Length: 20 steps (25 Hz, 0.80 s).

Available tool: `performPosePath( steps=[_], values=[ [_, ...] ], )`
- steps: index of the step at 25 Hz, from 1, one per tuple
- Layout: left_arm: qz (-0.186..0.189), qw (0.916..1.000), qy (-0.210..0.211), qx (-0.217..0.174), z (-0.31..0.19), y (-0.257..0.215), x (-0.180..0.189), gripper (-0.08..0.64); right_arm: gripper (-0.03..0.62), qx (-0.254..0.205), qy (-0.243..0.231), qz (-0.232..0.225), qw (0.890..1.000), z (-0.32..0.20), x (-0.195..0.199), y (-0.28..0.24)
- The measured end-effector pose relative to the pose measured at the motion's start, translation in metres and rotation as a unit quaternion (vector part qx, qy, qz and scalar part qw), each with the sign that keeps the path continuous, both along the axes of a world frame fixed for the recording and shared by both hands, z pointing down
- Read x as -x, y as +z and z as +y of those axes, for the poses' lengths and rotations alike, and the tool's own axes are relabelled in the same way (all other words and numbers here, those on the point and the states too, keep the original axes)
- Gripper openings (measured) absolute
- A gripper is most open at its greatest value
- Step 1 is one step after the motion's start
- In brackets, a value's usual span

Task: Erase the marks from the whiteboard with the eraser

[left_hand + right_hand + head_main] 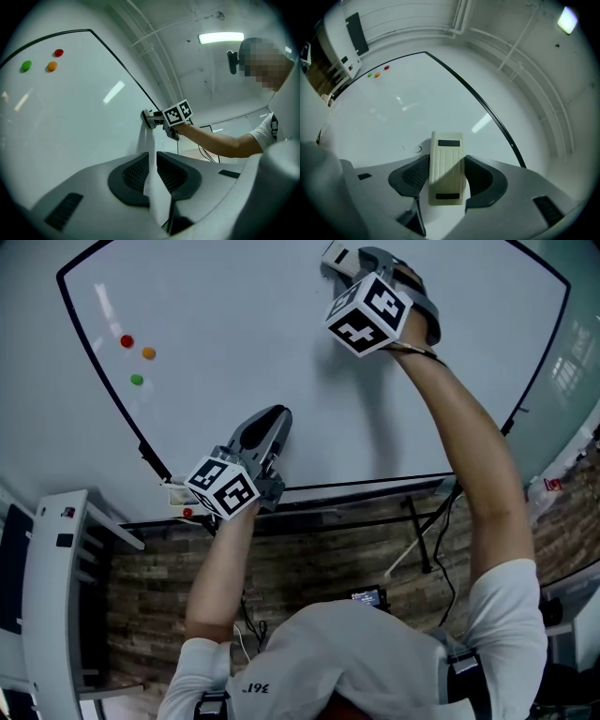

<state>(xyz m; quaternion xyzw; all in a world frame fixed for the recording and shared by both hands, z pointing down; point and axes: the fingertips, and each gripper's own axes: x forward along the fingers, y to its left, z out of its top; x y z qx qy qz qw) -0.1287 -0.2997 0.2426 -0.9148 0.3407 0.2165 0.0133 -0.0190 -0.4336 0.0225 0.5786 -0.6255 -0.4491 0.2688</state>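
Whiteboard point(281, 324) fills the top of the head view. The right gripper point(352, 259) is high up on it, at the end of a long, stretched arm. It presses the eraser point(335, 256) flat on the board. The left gripper point(272, 418) is low down, close to the board's dark bottom edge. Three small magnets sit near the left side of the board: a red magnet point(127, 340), an orange magnet point(148, 352) and a green magnet point(137, 380). The person wears a white shirt point(375, 652).

In the left gripper view, the left claw's two jaws are pulled in close, with only a thin slit between them. Nothing is in the slit, only the white board behind it. Further along the board, the right gripper point(151, 118) touches the board.

In the right gripper view, the right claw is clenched on the eraser point(446, 173). It is cream, with ribs down its back and a dark bar at each end. One jaw pad squeezes each long side. Just left of the eraser's far end are little dark marks point(417, 149) on the board. The three magnets are far off, near the board's other end.
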Motion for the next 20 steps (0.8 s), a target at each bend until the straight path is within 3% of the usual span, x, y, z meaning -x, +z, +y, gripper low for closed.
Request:
performPosePath(
  steps=[8,20],
  values=[
    [0.007,0.9999,0.01,0.011,-0.003,0.011,-0.003,0.057,0.253,-0.039,0.037,0.1,0.994,-0.001,0.017,0.021],
    [0.007,0.9996,0.018,0.022,-0.005,0.021,-0.008,0.057,0.252,-0.016,0.029,0.142,0.989,-0.003,0.023,0.068]
  ],
)
